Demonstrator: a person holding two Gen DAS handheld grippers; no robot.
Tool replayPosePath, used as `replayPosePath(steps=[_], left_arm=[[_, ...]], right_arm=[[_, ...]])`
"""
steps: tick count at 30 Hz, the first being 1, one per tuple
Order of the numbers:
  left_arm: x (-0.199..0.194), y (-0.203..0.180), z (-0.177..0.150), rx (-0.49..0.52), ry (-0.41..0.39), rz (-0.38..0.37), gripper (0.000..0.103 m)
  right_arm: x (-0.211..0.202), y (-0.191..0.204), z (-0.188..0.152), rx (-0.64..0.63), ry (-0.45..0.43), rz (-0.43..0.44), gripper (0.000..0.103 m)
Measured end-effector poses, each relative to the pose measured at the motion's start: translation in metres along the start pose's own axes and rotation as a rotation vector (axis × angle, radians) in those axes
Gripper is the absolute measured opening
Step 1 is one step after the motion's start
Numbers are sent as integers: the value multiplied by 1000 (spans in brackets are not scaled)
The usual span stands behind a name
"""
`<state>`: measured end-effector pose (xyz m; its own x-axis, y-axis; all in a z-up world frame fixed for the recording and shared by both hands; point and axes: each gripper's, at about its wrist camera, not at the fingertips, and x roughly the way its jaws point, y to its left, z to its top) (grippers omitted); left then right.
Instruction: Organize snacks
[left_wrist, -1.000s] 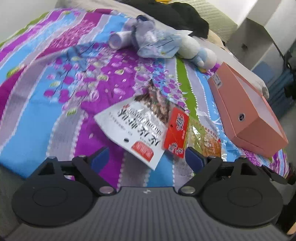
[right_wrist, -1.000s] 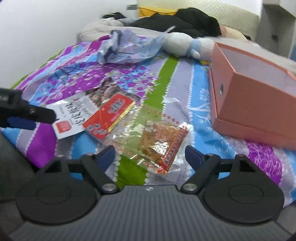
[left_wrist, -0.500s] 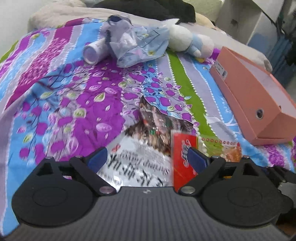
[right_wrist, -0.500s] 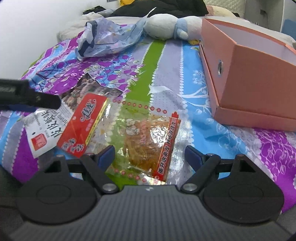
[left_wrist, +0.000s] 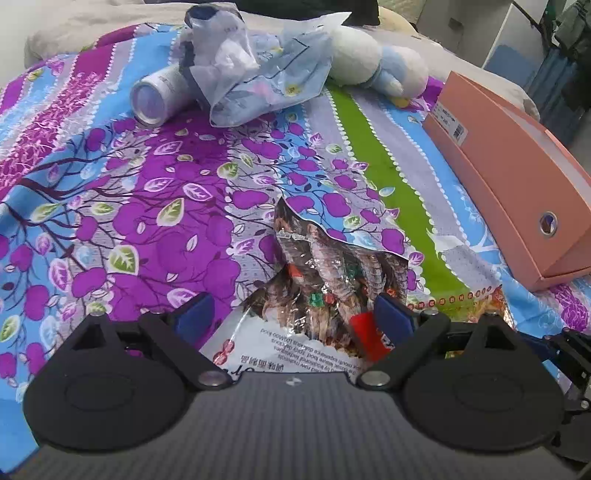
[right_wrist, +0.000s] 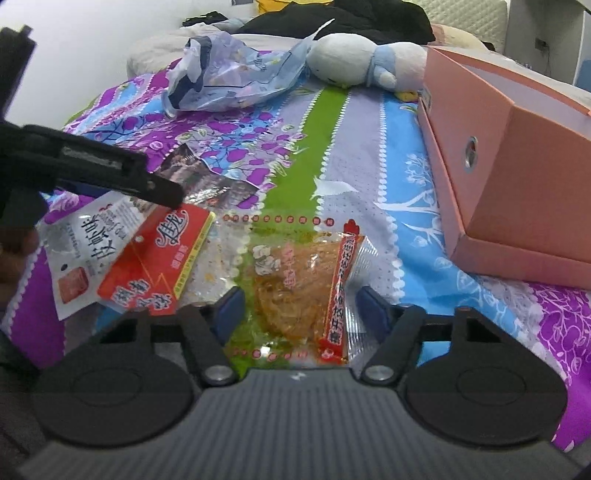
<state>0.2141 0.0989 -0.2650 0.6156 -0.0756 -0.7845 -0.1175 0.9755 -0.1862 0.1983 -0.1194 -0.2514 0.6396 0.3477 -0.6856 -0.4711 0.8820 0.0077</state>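
Two grippers hang over the bed (left_wrist: 110, 206). The right gripper (right_wrist: 295, 306), jaws just narrowing, straddles a clear snack pouch (right_wrist: 295, 280) without pinching it. The left gripper (left_wrist: 291, 314) gapes wide over a white-and-foil snack bag (left_wrist: 325, 288). A pink box (right_wrist: 517, 155) sits far right.

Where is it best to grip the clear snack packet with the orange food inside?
Probably at the near edge of the clear snack packet, coming from the near side, low. It lies flat on the bedspread, so only a thin edge gives hold. The right gripper already straddles it, jaws just closing.
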Motion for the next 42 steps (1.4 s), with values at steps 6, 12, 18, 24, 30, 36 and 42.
replayPosePath(steps=[6,12,18,24,30,36,42], left_arm=[[4,-1,2,16,-2,-23,97],[5,-6,0,55,-3,-54,97],[5,-22,-8,161,5,-24,92],[0,-36,-23,224,-17,31,84],[-15,-40,-35,183,-37,42,69],[-31,-48,-44,108,-64,65,61],[-50,-46,-39,23,-81,63,60]], right_arm=[[-4,2,7,5,-3,-3,47],[-5,-13,13,10,3,-91,46],[-9,-20,9,-9,14,-136,47],[-16,-22,0,4,8,-168,47],[-25,-24,-5,23,4,-165,46],[-29,-23,-6,55,1,-143,47],[-42,-17,2,40,-41,-138,47]])
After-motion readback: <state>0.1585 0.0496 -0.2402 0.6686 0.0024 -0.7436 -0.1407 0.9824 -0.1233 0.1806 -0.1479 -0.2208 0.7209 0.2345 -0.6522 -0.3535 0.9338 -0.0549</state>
